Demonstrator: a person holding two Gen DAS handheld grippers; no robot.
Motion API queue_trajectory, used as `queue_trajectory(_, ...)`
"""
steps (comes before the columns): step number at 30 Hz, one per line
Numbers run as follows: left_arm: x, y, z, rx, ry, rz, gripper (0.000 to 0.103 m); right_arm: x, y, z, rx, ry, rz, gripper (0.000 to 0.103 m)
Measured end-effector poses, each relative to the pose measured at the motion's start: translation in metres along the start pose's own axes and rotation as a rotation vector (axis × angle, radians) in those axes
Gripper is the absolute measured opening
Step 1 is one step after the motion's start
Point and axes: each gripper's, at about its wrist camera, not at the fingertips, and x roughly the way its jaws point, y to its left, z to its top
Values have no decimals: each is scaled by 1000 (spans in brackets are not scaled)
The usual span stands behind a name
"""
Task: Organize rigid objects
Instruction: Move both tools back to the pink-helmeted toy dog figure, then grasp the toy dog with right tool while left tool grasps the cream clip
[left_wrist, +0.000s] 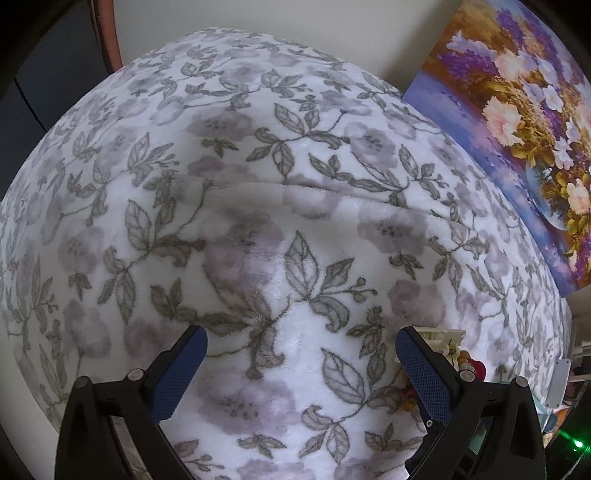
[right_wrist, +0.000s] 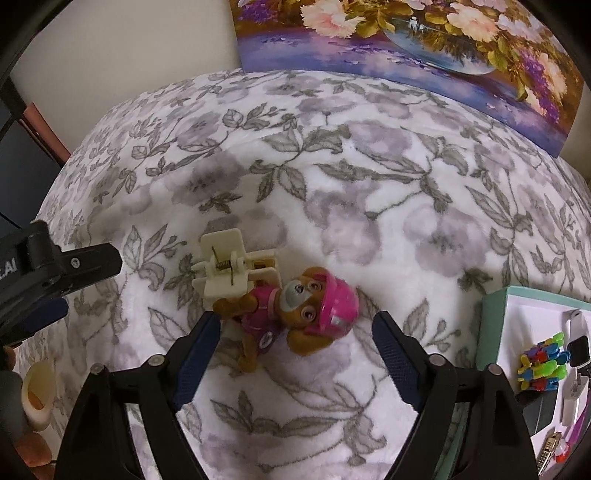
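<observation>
1. One toy pup figure (right_wrist: 291, 321) in a pink helmet lies on the floral blanket (right_wrist: 369, 221), between the spread fingers of your right gripper (right_wrist: 295, 326); neither blue pad touches it, so that gripper is released and holds nothing.
2. One cream hair claw clip (right_wrist: 231, 267) lies just beyond the pup on the left, touching or overlapping its paw.
3. One teal-rimmed box (right_wrist: 493, 332) sits near the right edge of the right wrist view. Inside it you have one multicoloured block toy (right_wrist: 541, 363), one white smartwatch (right_wrist: 576, 341) and a few small items too cut off to name.
4. Your left gripper (left_wrist: 301, 349) is also released, its fingers wide apart over bare blanket; the clip and pup peek out behind its right finger. In the right wrist view it enters from the left.
5. One flower painting (right_wrist: 406, 40) leans against the wall at the far edge of the blanket.
6. The blanket is open far and left of the pup; the box bounds it on the right.
</observation>
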Motion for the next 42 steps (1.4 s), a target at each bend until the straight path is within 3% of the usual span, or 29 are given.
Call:
queue_trajectory(19,4,-4,0,18,5,-1,103,17,12,-1,-34,-14,-85,92)
queue_trajectory(24,4,-5,-1,21,2,-3,103,13,9,1,-25,-29,-62,89)
queue_trajectory(26,3,-6,0,23,1,-5,103,11,5,0,-11,-21,-26,79)
queue_trajectory(28,3,-6,0,26,1,-8,103,9,1,0,1,-17,-1,78)
queue_trajectory(42,-1,-26,-7,53,14,-66,103,-14,-43,1,89,-41,-3,78)
